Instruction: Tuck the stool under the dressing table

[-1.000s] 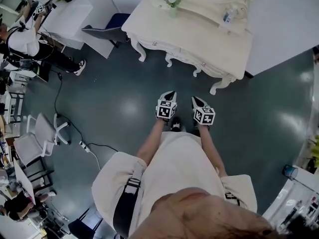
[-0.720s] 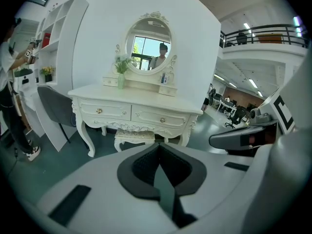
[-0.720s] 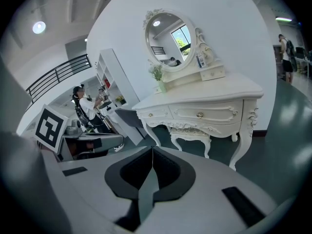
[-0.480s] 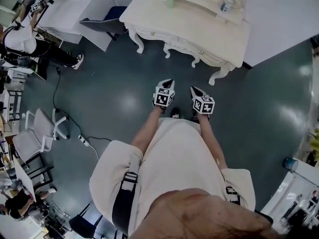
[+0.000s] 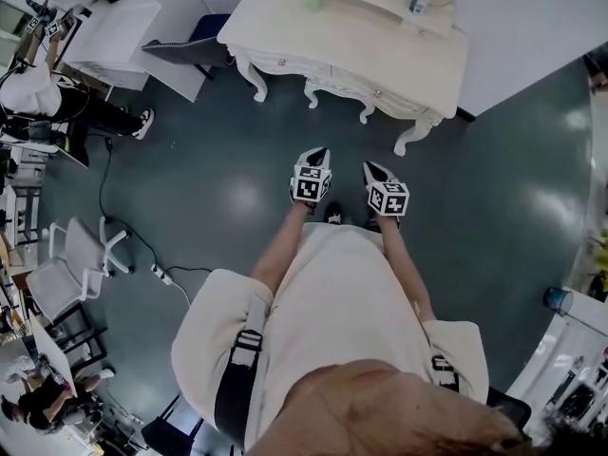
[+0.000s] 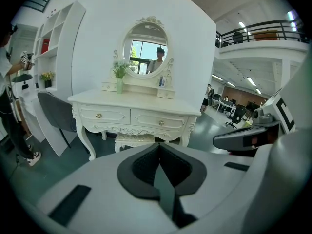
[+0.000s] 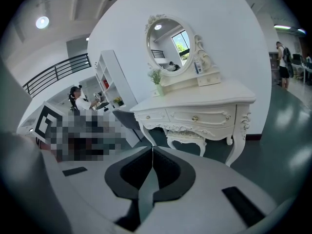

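Currently both grippers are held side by side in front of the person, well apart from the furniture. The left gripper [image 6: 158, 146] is seen with its jaws pressed together and nothing between them; the right gripper [image 7: 152, 148] is likewise closed and empty. The stool [image 6: 135, 139] is seen beneath the dressing table [image 6: 136, 100], between its curved legs. An oval mirror [image 6: 145, 50] and a vase of flowers [image 6: 119, 74] are carried on the worktop. A grey chair [image 6: 56, 112] is placed just beside the table, before a white shelf unit [image 6: 51, 48]. The floor [image 5: 218, 207] is dark green and glossy.
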Tool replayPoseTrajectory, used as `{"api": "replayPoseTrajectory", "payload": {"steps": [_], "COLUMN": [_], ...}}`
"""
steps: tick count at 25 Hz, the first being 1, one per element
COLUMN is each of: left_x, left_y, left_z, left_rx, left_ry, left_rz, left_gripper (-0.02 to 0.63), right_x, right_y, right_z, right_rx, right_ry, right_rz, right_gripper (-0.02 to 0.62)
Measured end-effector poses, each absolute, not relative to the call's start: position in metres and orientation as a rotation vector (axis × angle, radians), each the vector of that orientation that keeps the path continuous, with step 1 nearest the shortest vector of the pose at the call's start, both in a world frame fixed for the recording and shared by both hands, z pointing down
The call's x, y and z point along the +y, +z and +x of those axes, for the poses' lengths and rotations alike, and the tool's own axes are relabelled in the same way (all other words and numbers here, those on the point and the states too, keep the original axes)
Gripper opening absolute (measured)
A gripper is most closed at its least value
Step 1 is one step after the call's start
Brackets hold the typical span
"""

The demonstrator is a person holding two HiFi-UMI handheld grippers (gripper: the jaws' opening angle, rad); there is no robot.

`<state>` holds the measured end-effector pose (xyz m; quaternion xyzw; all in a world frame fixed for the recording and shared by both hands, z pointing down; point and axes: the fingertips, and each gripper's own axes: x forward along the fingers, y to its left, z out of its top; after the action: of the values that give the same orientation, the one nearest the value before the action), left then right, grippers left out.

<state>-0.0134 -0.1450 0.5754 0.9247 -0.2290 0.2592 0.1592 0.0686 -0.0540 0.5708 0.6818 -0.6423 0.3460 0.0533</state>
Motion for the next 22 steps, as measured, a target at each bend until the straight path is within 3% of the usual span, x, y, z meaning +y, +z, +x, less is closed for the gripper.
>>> {"api": "replayPoseTrajectory", "payload": {"steps": [22], "left_x": [-0.127], "left_y": [0.573], "left_z": [0.003], "left_rx": [-0.586], "left_ry": [0.731], "left_rz": [2.641], "left_gripper": [0.015], "right_x": [-0.024], "right_y": [0.569], "right_z": [0.08], "right_rx": [-1.905], "right_ry": [1.081], "right_rz": [2.155], "right_gripper": [0.044]}}
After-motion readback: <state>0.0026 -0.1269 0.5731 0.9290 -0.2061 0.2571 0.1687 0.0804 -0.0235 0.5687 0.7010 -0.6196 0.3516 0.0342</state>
